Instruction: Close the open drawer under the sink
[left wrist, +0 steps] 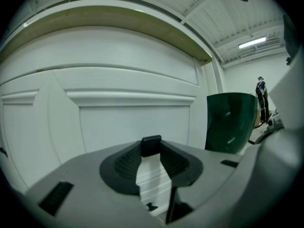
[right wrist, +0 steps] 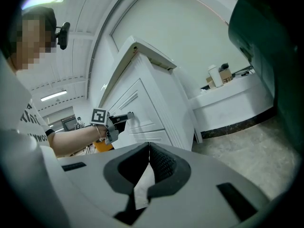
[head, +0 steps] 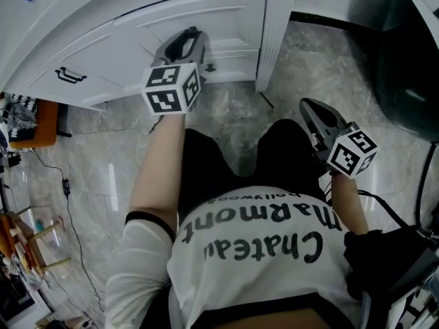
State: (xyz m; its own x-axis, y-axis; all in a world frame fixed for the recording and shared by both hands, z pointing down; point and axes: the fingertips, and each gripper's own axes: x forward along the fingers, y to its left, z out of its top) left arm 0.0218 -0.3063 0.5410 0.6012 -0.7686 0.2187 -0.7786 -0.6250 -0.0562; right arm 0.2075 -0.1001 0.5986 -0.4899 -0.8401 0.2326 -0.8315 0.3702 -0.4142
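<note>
The drawer (head: 230,19) sits in the white cabinet (head: 123,46) under the sink. From the head view its moulded front looks roughly level with the cabinet face, though I cannot tell how far it stands out, and none of its inside shows. A small black knob (left wrist: 151,145) on that front is pinched between the jaw tips of the left hand-held gripper (head: 192,40), which reaches nearly level from the person's bare forearm, its marker cube turned up toward the head camera. Through the gap below the jaws, narrower drawer fronts are stacked lower down, and one of them carries a second black knob (head: 209,66). Further left on the cabinet a wider panel carries a black bail handle (head: 70,76). The right hand-held gripper (right wrist: 148,146) hangs well apart from the cabinet, over the person's right knee. Its ribbed pads meet at the tips with nothing between them. The person crouches on a grey marbled floor (head: 226,115) in black shorts and a white printed shirt. To the right of the cabinet stands a dark green bin (head: 411,60), whose contents are hidden from every view. Beyond it the right gripper view shows a white ledge (right wrist: 237,101) with a few bottles (right wrist: 216,76) on it. At the far left an orange piece of furniture (head: 38,122) stands beside loose cables.
</note>
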